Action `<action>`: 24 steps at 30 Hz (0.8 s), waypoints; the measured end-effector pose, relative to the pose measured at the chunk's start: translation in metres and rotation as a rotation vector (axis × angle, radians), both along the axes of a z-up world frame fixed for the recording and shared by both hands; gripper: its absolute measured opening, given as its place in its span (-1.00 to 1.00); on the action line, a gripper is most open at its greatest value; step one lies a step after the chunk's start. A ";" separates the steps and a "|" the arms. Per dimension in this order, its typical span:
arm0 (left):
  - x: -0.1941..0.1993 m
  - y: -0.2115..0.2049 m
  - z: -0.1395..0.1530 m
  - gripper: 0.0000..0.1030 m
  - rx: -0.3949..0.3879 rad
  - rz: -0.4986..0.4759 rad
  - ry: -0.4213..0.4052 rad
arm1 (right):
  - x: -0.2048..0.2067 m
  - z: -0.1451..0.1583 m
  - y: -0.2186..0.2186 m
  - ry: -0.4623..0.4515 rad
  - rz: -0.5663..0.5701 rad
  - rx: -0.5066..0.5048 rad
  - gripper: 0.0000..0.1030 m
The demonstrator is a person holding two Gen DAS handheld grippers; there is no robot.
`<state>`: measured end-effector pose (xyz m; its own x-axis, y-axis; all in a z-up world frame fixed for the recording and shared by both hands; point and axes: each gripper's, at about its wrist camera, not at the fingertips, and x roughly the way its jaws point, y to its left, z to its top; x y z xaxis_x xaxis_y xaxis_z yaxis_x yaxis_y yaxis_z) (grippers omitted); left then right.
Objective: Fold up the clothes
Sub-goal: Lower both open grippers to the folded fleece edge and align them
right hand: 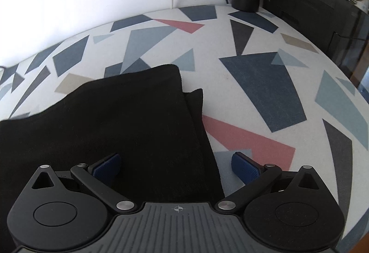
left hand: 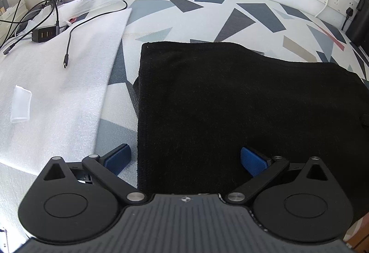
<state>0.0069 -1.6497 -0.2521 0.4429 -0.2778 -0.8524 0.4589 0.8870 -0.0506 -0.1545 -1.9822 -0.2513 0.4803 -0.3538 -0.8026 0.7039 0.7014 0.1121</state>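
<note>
The black fleecy folded garment [left hand: 230, 110] lies flat on the geometric-patterned table cover [right hand: 265, 91], layers stacked. It looks soft, limp and light with a grippy nap; it will sag, so you should pinch through all layers at the near corners. Your left gripper [left hand: 185, 160] and right gripper [right hand: 176, 166] both stand wide, holding nothing, straddling its left and right edges.
</note>
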 end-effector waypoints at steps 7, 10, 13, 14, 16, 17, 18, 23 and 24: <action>0.005 -0.002 0.000 1.00 0.009 -0.011 0.001 | 0.000 -0.001 0.000 0.004 0.020 -0.015 0.99; 0.011 -0.002 0.002 1.00 0.023 -0.027 0.033 | -0.004 0.003 -0.003 -0.025 0.039 0.001 0.95; 0.015 0.002 0.003 1.00 0.027 -0.022 0.050 | -0.005 0.005 -0.006 -0.017 0.055 -0.018 0.96; 0.016 0.003 0.002 1.00 0.029 -0.020 0.051 | -0.006 0.005 -0.007 -0.007 0.055 -0.018 0.97; 0.013 0.000 0.001 1.00 0.035 -0.019 0.036 | -0.007 0.003 -0.010 -0.005 0.048 -0.002 0.99; 0.013 -0.004 0.001 1.00 0.035 -0.027 0.035 | -0.008 0.002 -0.012 -0.010 0.043 0.011 0.99; 0.013 -0.007 0.001 1.00 0.035 -0.036 0.035 | -0.007 0.001 -0.010 -0.003 0.051 0.002 0.99; 0.014 -0.022 0.003 0.97 0.005 -0.087 0.077 | 0.001 -0.001 0.003 0.020 0.128 -0.017 0.99; 0.013 -0.023 0.003 0.97 -0.006 -0.089 0.082 | 0.003 -0.001 0.005 0.021 0.140 -0.013 0.99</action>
